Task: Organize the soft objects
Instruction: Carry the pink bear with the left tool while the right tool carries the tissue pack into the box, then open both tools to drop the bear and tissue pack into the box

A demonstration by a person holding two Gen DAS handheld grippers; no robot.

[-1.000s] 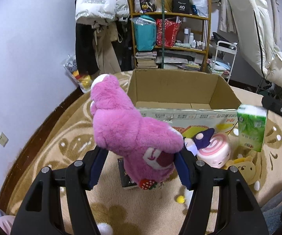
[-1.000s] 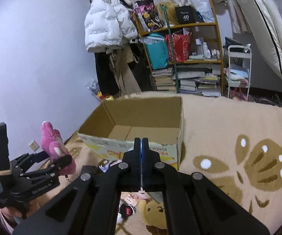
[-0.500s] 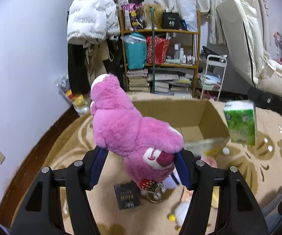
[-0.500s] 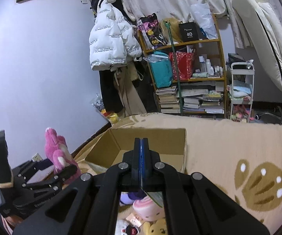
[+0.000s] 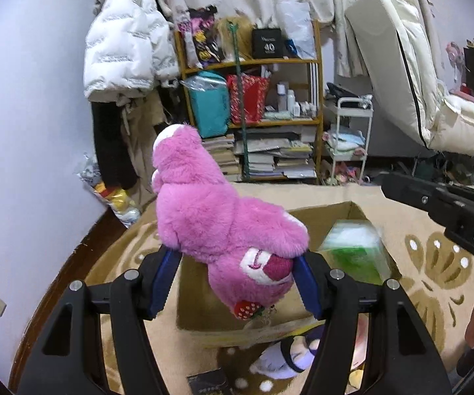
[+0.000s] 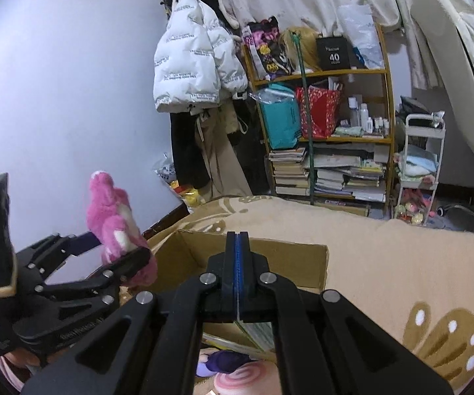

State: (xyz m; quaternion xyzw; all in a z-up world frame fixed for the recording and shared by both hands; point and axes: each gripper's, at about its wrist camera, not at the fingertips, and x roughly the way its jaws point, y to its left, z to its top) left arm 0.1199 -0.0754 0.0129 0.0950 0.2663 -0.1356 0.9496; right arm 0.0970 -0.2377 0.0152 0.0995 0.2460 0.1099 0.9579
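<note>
I have the left claw [image 5: 237, 283] pinching the pink plush bear [image 5: 217, 230] above the cardboard box [image 5: 352, 210] at twelve o'clock to drop it in, while the right claw [image 6: 237, 256] stays pressed together over the green tissue pack [image 5: 355, 253].

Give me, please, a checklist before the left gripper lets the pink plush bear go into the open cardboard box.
1. Left gripper clamped on the pink plush bear: ok.
2. Bear fully above the opening of the brown cardboard box: cannot tell; in the right wrist view it hangs by the box's left edge.
3. Box flaps open, bare floor at its left end: ok.
4. Blurred green tissue pack at the box's right end, at rest: cannot tell.
5. Right gripper shut and apart from the bear: ok.
</note>
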